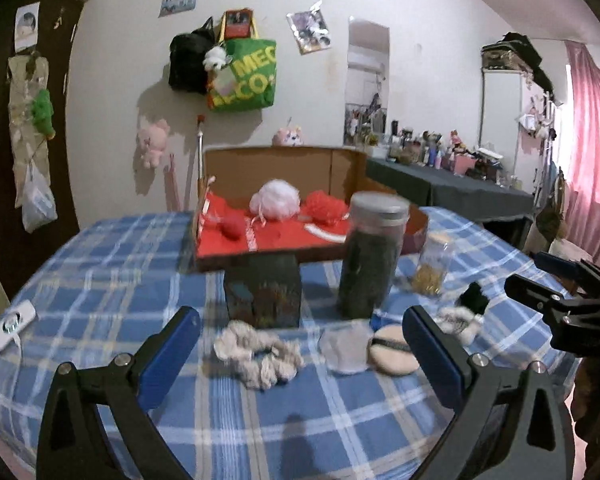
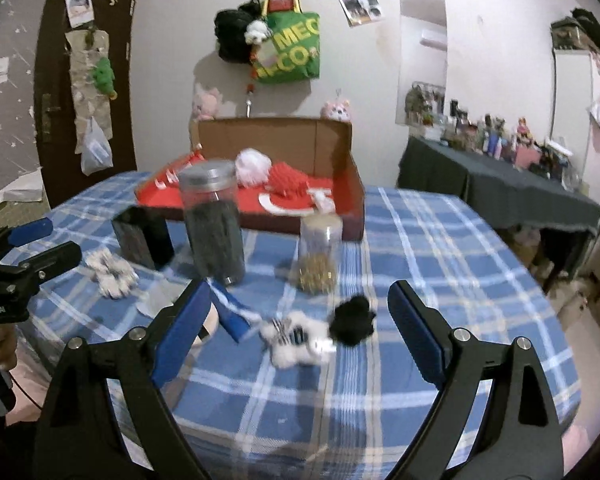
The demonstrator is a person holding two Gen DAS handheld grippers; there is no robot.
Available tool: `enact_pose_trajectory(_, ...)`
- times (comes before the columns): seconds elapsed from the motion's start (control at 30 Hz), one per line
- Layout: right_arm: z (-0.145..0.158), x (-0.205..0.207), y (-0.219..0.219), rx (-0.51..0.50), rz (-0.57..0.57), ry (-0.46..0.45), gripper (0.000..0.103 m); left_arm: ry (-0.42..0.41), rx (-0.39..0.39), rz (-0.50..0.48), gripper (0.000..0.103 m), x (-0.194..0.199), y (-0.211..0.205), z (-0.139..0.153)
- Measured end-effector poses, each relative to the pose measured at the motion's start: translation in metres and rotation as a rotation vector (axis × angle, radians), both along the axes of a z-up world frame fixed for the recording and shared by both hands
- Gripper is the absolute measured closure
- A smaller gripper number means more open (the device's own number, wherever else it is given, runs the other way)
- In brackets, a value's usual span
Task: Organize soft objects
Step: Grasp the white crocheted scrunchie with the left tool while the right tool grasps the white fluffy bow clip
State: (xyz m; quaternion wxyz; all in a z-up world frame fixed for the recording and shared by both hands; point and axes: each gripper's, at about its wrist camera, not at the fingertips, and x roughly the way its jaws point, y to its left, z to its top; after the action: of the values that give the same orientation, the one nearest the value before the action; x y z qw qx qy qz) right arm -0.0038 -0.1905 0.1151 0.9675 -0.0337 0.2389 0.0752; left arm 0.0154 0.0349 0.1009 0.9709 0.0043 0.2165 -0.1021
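Blue plaid cloth [image 1: 100, 280] covers the table, and both tongs hang over its near edge with jaws spread wide and nothing between them: the left gripper [image 1: 300, 356] and the right gripper [image 2: 296, 320]. Just beyond the left one lie a grey scrunchie [image 1: 258, 354], a pale translucent pad [image 1: 346, 346] and a round puff [image 1: 392, 354], close together, the pad and puff touching. Ahead of the right one a white striped scrunchie [image 2: 294, 340] lies against a black scrunchie [image 2: 354, 320], with a blue-and-white strip [image 2: 232, 308] to their left. Past these stand a dark tin [image 1: 266, 292], a tall jar [image 1: 372, 252] of dark stuff with a grey lid, and a small jar [image 1: 432, 266] with gold bits, all upright and apart. A white tag [image 1: 12, 322] lies near the left edge. Toward the far edge sits a cardboard box [image 1: 284, 164] lined red, holding a white pouf [image 1: 274, 200] between a red ball [image 1: 232, 226] and a red pouf [image 1: 326, 206].
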Motion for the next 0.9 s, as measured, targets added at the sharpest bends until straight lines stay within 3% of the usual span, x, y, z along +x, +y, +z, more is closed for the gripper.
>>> enact_pose_trajectory(0.27, -0.036, 0.016, -0.002, 0.005, -0.012, 0.091, 0.012, 0.092, -0.007, 0.040, 0.000, 0.016, 0.006, -0.036)
enact_pose_trajectory(0.57, -0.057, 0.036, -0.001, 0.029, 0.004, 0.180, 0.015, 0.176, 0.031, 0.091, 0.001, 0.043, 0.017, -0.054)
enact_pose_trajectory(0.7, -0.064, 0.043, 0.001, 0.034, 0.020, 0.208, 0.029, 0.206, 0.048, 0.092, 0.015, 0.054, 0.019, -0.060)
enact_pose_trajectory(0.73, -0.066, 0.045, 0.001, 0.036, 0.023, 0.217, 0.036, 0.214, 0.049, 0.090, 0.020, 0.057, 0.020, -0.062)
enact_pose_trajectory(0.83, -0.069, 0.048, 0.001, 0.030, 0.010, 0.220, 0.050, 0.258, 0.045, 0.070, 0.044, 0.066, 0.021, -0.070)
enact_pose_trajectory(0.9, -0.069, 0.047, -0.001, 0.033, 0.017, 0.214, 0.056, 0.280, 0.022, 0.024, 0.068, 0.068, 0.020, -0.073)
